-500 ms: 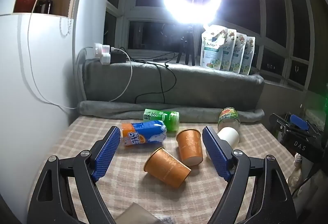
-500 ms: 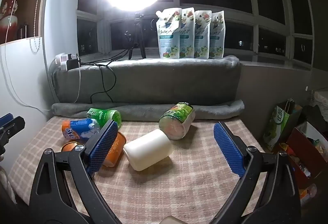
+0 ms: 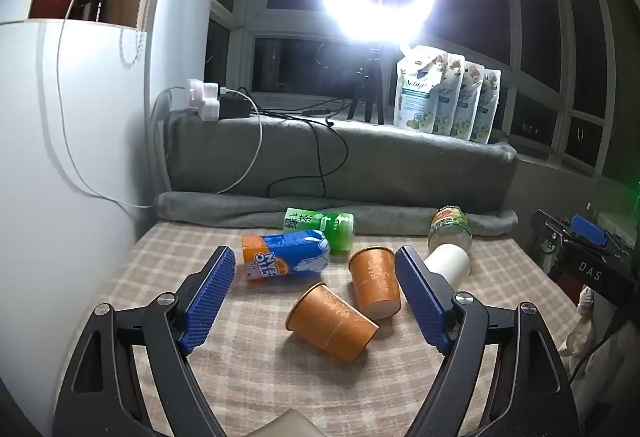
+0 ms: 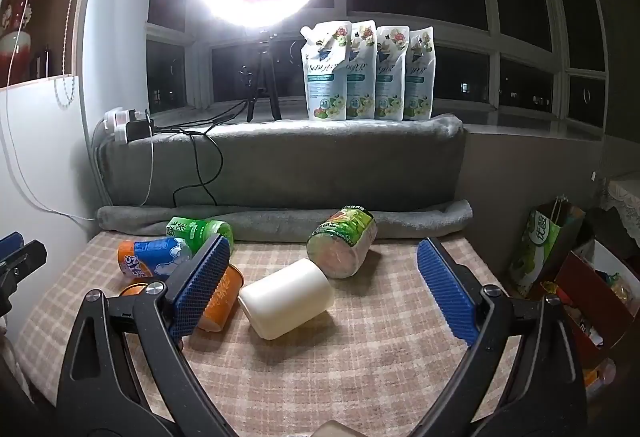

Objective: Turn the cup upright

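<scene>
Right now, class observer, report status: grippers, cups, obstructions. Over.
Left gripper open, empty; right gripper open, empty. Orange cups and white cup all on their sides. Blue can lies close beside the orange cups.

Blue can [image 3: 286, 257] — "CTIC EAN"; black case [image 3: 590, 271] — "DAS".

Checked tablecloth [image 3: 248, 357] bearing two orange cups [image 3: 332, 319], white cup [image 4: 286, 299], jar [image 4: 342, 243], two cans [image 3: 286, 255].
</scene>
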`<state>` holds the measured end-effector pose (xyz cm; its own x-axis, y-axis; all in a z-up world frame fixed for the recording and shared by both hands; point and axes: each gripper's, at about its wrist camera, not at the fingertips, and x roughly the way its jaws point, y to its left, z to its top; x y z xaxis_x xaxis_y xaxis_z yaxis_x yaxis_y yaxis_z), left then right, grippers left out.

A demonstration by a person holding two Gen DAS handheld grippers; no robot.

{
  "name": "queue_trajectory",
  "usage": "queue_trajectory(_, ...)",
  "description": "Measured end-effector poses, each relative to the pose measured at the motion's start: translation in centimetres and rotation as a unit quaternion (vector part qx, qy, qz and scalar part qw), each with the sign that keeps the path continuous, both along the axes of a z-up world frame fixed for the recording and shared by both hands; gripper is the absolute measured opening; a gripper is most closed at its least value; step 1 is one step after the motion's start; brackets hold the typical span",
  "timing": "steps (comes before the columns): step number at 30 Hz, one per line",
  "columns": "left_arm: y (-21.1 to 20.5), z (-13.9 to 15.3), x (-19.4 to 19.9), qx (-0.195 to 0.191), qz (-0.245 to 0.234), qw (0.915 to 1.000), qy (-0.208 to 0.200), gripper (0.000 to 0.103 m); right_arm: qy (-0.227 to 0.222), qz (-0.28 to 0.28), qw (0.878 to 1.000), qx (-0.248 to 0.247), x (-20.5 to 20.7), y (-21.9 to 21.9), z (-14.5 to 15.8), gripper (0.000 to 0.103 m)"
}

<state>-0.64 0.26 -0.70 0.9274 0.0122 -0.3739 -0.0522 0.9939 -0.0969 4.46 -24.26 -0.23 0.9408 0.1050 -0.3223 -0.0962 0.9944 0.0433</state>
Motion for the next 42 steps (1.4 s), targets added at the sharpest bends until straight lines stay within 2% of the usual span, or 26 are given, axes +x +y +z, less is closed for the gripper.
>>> queue_trajectory(42, 0.37, 0.30, 0.17, -0.005, 0.000, 1.0000, 0.003, 0.082, 0.002, -0.004, 1.000, -0.003, 0.23, -0.14, 0.42, 0.097)
